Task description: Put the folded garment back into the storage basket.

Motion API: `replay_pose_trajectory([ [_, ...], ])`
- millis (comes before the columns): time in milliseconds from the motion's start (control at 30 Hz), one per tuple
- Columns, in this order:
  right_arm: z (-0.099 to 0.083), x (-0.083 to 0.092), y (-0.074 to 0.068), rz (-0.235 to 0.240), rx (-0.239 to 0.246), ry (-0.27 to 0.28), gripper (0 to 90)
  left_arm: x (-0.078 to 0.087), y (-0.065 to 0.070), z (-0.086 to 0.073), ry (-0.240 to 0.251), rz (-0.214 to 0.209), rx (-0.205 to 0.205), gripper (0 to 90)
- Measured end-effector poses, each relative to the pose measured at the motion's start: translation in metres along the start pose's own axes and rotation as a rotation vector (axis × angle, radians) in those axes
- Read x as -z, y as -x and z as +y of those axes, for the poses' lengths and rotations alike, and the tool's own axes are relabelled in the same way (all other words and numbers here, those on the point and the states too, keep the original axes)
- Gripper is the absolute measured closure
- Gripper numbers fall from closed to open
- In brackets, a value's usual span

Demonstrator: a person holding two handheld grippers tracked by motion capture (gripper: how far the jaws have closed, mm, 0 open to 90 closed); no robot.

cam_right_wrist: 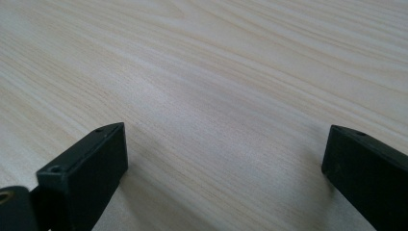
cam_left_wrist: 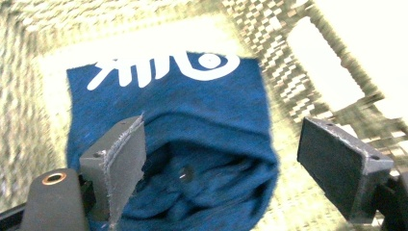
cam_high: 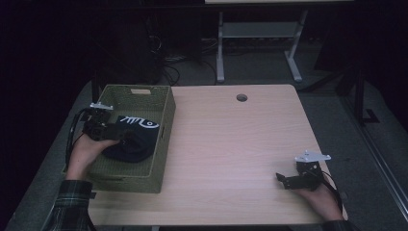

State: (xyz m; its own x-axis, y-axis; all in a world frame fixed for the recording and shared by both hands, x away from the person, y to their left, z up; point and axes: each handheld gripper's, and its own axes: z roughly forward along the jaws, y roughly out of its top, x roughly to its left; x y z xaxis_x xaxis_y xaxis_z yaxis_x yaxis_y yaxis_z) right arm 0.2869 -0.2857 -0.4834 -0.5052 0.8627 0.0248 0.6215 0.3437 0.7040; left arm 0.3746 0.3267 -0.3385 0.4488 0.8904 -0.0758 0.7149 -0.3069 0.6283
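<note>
A folded dark blue garment (cam_high: 135,136) with white lettering lies inside a woven green basket (cam_high: 163,139) at the table's left side. My left gripper (cam_high: 126,137) hovers over it, and its jaws stand wide apart in the left gripper view (cam_left_wrist: 221,166) with the blue cloth (cam_left_wrist: 192,106) lying loose below them, not pinched. Near the table's front right corner my right gripper (cam_high: 279,179) rests low, its jaws (cam_right_wrist: 221,168) spread wide over bare wood with nothing between them.
The light wooden table (cam_high: 231,144) has a round cable hole (cam_high: 241,97) near its far edge. Beyond it on the dark floor stand the legs of a grey desk frame (cam_high: 260,43). The basket wall has a handle slot (cam_left_wrist: 325,72).
</note>
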Motion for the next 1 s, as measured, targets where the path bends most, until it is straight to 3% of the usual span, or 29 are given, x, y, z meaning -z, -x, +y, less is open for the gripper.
replay_pose_trajectory([
  [267,0.0,0.0,0.0,0.0,-0.001,0.0,1.8,0.0,0.028,0.017,0.032,-0.035,-0.049,16.5],
  [367,0.0,0.0,0.0,0.0,-0.001,-0.001,1.8,-0.001,0.049,0.029,0.046,-0.05,-0.092,16.5],
  [400,0.0,0.0,0.0,0.0,0.0,0.0,1.8,-0.001,0.049,0.029,0.046,-0.05,-0.092,16.5],
  [433,0.0,0.0,0.0,-0.001,-0.004,0.0,1.8,0.0,0.061,0.035,0.058,-0.066,-0.109,16.5],
  [467,0.0,0.0,0.0,0.0,-0.004,0.0,1.8,0.0,0.061,0.035,0.058,-0.066,-0.109,16.5],
  [500,0.0,0.0,0.0,0.0,-0.003,0.0,1.8,0.0,0.074,0.041,0.067,-0.081,-0.137,16.5],
  [533,0.0,0.0,0.0,0.0,-0.003,0.0,1.8,0.0,0.074,0.041,0.067,-0.081,-0.137,16.5],
  [567,0.0,0.0,0.0,0.0,-0.003,0.0,1.8,-0.002,0.089,0.047,0.078,-0.102,-0.156,16.5],
  [633,0.0,0.0,0.0,0.001,-0.003,0.0,1.8,-0.003,0.096,0.049,0.083,-0.112,-0.169,16.5],
  [700,0.0,0.0,0.0,0.001,-0.002,0.0,1.8,-0.011,0.119,0.054,0.091,-0.152,-0.199,16.5],
  [733,0.0,0.0,0.0,0.001,-0.002,0.0,1.8,-0.011,0.119,0.054,0.091,-0.152,-0.199,16.5],
  [800,0.0,0.0,0.0,0.001,-0.003,0.0,1.8,-0.021,0.139,0.056,0.094,-0.188,-0.226,16.5],
  [867,0.0,0.0,0.0,0.001,-0.002,0.001,1.8,-0.025,0.145,0.056,0.094,-0.202,-0.228,16.4],
  [900,0.0,0.0,0.0,0.001,-0.002,0.001,1.8,-0.033,0.156,0.055,0.099,-0.219,-0.233,16.1],
  [1000,0.0,0.0,0.0,0.001,-0.002,0.0,1.8,-0.046,0.17,0.051,0.099,-0.243,-0.238,14.5],
])
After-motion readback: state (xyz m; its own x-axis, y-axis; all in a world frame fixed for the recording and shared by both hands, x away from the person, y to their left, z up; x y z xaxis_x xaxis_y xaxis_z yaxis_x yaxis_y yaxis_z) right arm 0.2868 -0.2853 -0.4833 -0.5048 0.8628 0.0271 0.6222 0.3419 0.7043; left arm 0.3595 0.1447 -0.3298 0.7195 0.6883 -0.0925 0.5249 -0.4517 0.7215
